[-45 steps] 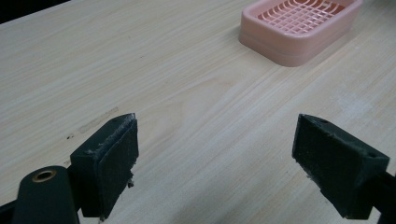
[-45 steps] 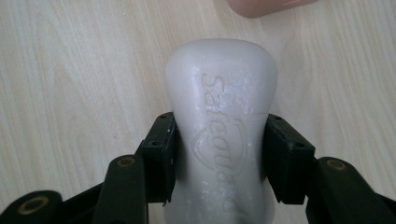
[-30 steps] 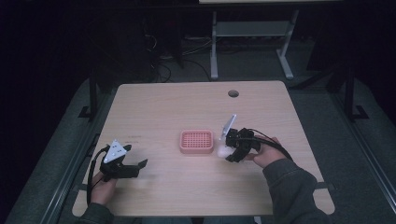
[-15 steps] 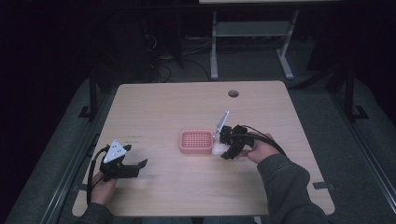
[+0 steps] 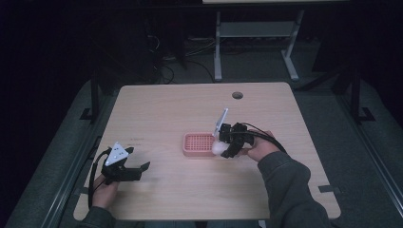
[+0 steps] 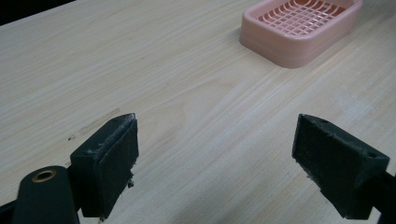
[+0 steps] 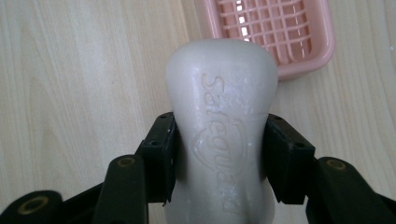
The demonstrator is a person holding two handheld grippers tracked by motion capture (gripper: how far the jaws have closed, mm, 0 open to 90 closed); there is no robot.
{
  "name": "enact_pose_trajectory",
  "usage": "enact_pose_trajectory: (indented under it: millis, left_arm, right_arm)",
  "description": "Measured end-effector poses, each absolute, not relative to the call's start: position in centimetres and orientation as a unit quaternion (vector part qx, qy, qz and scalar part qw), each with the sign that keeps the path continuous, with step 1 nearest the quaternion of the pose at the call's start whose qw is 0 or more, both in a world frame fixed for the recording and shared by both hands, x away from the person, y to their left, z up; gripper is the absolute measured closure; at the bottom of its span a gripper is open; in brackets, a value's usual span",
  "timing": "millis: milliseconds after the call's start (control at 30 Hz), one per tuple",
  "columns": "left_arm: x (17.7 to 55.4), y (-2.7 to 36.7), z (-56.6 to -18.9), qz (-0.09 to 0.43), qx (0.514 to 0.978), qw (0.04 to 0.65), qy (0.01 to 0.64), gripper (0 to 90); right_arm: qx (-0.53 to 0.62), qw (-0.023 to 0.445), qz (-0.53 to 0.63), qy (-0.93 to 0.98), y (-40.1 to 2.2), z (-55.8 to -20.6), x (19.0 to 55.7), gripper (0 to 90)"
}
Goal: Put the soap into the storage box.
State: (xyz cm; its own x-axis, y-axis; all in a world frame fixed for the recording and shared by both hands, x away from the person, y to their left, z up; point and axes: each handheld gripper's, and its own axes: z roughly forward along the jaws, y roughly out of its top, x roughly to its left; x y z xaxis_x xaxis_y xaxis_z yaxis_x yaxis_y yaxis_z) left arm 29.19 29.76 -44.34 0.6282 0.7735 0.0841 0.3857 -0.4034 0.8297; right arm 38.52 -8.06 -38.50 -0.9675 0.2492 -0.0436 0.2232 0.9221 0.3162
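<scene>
Right tongs (image 7: pixel 219 154) clamped on the waist of a white soap bar (image 7: pixel 223 116), carried just beside the pink soap dish (image 7: pixel 285 35), nose toward it, probably for dropping in. Left tongs (image 6: pixel 224 158) wide open, empty, parked well apart from the dish on the surface (image 5: pixel 166 114), likely out of the way.

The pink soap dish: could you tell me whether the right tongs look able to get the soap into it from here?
Probably yes. The right tongs grip the white soap bar beside the pink soap dish, whose grid tray is empty, with bare table between them.
</scene>
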Motion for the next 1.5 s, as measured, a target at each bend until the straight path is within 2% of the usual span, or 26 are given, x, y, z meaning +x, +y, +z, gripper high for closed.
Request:
enact_pose_trajectory:
  millis: [1500]
  left_arm:
    - [29.3, 29.8, -44.3, 0.239, 0.800, 0.415, 0.360, 13.9]
  right_arm:
    - [0.105, 0.025, 0.161, 0.981, -3.4, -37.7, 42.6, 48.8]
